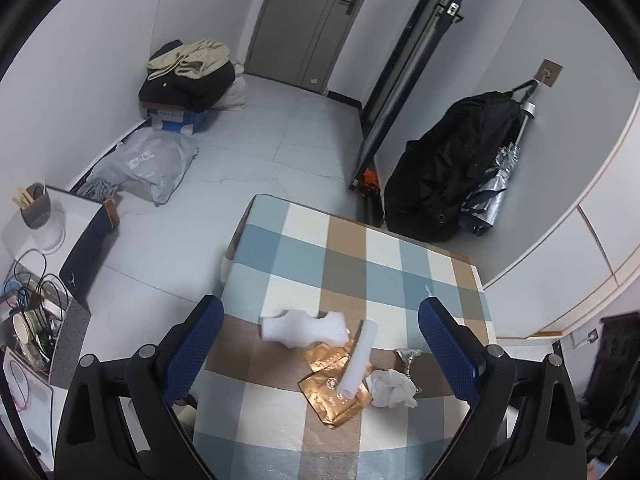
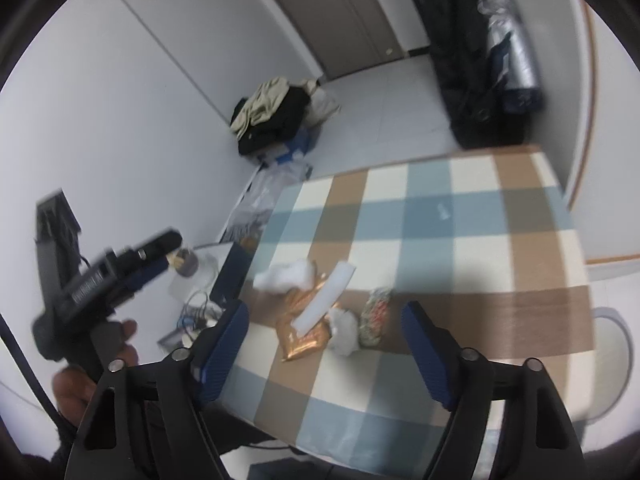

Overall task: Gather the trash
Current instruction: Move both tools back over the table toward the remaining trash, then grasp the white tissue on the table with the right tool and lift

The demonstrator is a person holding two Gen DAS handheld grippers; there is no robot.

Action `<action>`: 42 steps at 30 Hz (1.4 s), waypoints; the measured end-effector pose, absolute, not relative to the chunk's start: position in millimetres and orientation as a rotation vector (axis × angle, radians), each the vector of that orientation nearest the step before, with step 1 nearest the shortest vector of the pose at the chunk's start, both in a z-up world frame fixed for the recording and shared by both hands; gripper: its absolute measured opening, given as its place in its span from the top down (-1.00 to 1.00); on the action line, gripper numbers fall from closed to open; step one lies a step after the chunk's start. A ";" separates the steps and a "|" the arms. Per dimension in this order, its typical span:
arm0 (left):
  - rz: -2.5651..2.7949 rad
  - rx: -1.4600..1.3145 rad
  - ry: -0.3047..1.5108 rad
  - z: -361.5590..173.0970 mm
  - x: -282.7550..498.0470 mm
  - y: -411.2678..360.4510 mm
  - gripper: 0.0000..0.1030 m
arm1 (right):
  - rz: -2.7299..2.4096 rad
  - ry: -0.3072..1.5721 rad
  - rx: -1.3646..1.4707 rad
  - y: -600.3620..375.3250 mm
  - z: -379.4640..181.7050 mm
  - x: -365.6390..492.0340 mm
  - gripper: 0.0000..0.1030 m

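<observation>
A pile of trash lies on the checked tablecloth (image 1: 360, 256): a white foam piece (image 1: 304, 328), a white foam strip (image 1: 358, 360), a gold wrapper (image 1: 332, 396), a crumpled tissue (image 1: 392, 390) and a foil wrapper (image 1: 406, 356). My left gripper (image 1: 320, 344) is open and empty, held above the pile. In the right wrist view the pile shows again: foam piece (image 2: 286, 276), strip (image 2: 326, 300), gold wrapper (image 2: 302, 334), tissue (image 2: 344, 330), patterned wrapper (image 2: 376, 316). My right gripper (image 2: 326, 344) is open and empty above it. The left gripper also shows there (image 2: 160, 246), held in a hand.
A small white scrap (image 1: 428, 290) lies farther back on the table. Left of the table stands a side table (image 1: 80, 216) with a cup of sticks (image 1: 34, 204) and cables. On the floor are a grey bag (image 1: 148, 168) and clothes (image 1: 188, 76). A black backpack (image 1: 452, 168) hangs on the right wall.
</observation>
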State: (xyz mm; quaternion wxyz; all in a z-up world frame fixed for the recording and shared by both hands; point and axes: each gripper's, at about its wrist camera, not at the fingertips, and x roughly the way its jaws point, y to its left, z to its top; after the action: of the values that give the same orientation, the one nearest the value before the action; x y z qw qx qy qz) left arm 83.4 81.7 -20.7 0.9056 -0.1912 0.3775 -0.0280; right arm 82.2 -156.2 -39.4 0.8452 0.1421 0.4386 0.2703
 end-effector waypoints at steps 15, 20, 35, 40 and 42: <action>-0.033 -0.478 0.847 -35.4 94.1 106.8 -0.87 | 0.568 0.957 0.020 -91.1 -92.9 81.2 0.11; -0.031 -0.458 0.837 -31.3 92.9 107.3 -0.87 | 0.561 0.951 -0.028 -84.5 -100.1 83.4 0.13; -0.005 -0.468 0.876 -42.4 96.1 119.1 -0.87 | 0.540 0.964 -0.220 -59.6 -119.8 77.5 0.48; 0.010 -0.493 0.881 -46.1 96.0 125.1 -0.87 | 0.511 0.976 -0.207 -65.4 -121.8 79.8 0.69; -0.005 -0.501 0.885 -48.1 95.3 123.4 -0.87 | 0.508 0.980 -0.186 -69.3 -120.1 80.9 0.75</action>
State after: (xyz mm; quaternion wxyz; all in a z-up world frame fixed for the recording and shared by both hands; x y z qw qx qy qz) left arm 95.3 123.4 -48.1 0.8735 -0.2397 0.4237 -0.0024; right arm 80.9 -69.3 -120.1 0.8474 -0.0884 0.4647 0.2411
